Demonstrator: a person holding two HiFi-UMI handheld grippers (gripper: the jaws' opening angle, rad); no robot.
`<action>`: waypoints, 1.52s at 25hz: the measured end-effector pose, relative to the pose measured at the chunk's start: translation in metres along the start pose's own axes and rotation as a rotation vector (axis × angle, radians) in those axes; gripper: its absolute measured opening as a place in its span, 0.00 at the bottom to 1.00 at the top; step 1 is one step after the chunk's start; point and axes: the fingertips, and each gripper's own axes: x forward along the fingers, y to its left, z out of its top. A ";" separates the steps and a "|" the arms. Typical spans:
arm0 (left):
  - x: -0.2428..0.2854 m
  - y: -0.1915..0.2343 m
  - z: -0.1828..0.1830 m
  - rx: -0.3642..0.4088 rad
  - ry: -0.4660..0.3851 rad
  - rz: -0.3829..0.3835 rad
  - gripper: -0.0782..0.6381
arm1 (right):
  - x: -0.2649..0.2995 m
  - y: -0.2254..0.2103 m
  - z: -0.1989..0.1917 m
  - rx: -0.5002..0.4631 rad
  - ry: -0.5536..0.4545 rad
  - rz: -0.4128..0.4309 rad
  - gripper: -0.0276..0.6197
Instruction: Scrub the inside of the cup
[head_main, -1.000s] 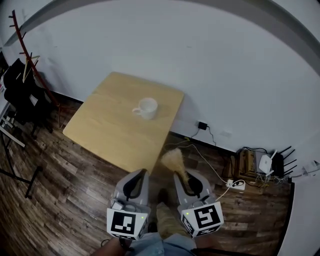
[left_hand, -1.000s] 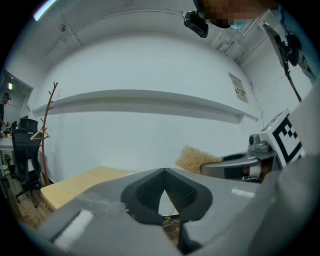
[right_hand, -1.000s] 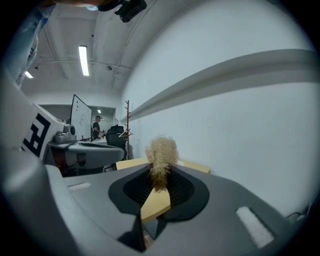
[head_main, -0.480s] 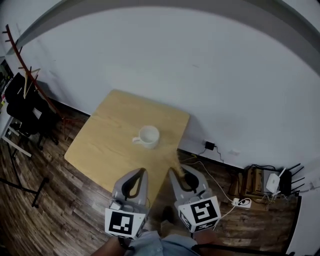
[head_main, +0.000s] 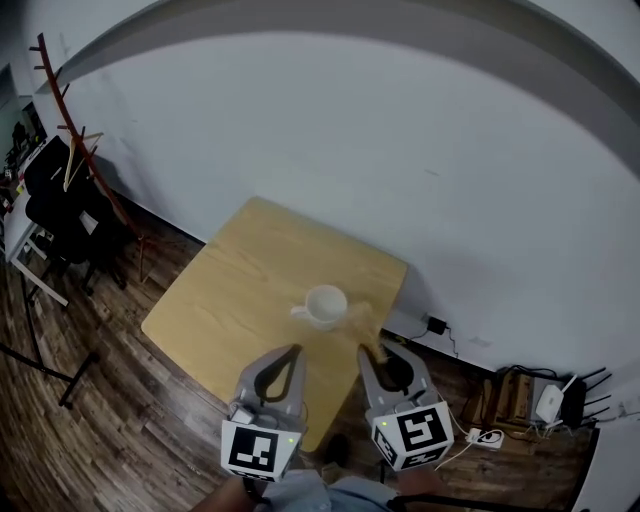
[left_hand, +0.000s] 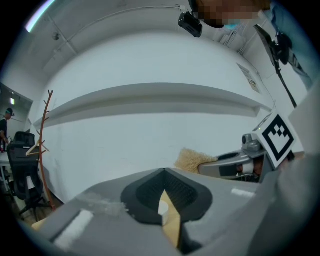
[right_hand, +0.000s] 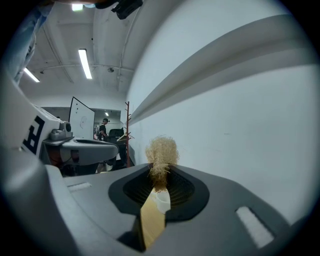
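Head view: left gripper (head_main: 293, 352) pressed together, right gripper (head_main: 368, 352) pinching a tan bristle brush (right_hand: 161, 152); you could knock the unheld white ceramic cup (head_main: 325, 305) off the wooden desk (head_main: 240, 300).

A light wooden square counter (head_main: 245, 290) stands on the dark wood-plank floor (head_main: 110, 400), its far edge close to the white wall (head_main: 330, 150). One white ceramic cup (head_main: 325, 305) sits upright on it, toward its right side, handle pointing left.
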 end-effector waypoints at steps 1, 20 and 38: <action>0.004 0.005 -0.006 -0.008 0.008 -0.010 0.14 | 0.005 -0.001 -0.004 0.001 0.016 -0.006 0.15; 0.108 0.091 -0.140 0.060 0.084 -0.458 0.14 | 0.113 -0.002 -0.103 0.109 0.285 -0.035 0.15; 0.147 0.092 -0.210 0.132 0.132 -0.729 0.30 | 0.147 -0.018 -0.141 0.204 0.381 -0.021 0.15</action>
